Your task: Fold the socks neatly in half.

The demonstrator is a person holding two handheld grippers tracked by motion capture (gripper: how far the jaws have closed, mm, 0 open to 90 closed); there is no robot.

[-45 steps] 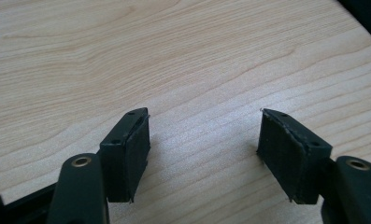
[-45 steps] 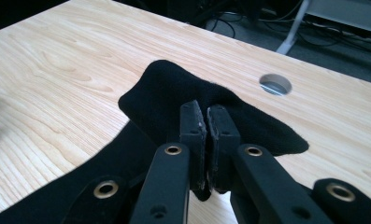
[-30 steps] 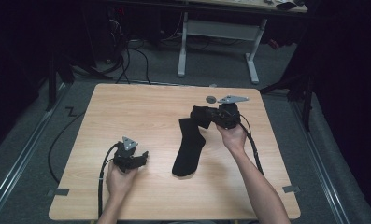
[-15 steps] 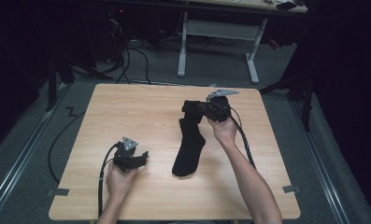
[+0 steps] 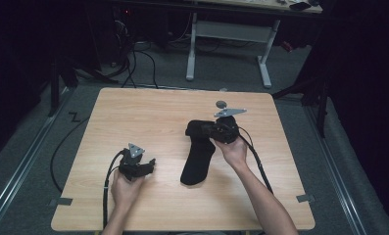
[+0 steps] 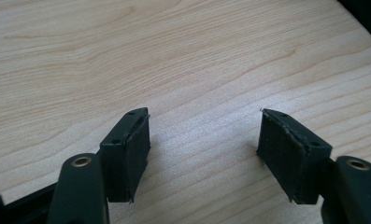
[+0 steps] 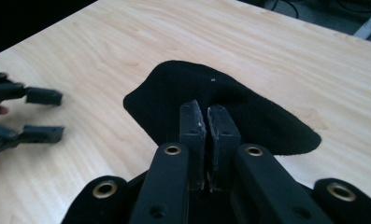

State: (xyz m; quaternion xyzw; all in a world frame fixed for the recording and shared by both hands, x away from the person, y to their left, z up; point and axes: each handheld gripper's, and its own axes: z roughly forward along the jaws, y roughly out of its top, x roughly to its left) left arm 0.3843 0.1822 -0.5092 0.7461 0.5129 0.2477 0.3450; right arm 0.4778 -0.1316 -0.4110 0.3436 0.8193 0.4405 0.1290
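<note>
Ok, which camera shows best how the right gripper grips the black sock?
The right gripper view: the right gripper stands pinched shut on the black sock. The high view shows the whole sock, grip hidden. The left gripper view shows bare table.

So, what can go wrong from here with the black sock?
1. The right gripper pinches only the folded upper end of the black sock; thin fabric may slip out.
2. The lower part lies flat on the table, so pulling may drag the whole sock instead of folding it.
3. The left gripper stands open and apart from it, so nothing holds the lower end.
</note>
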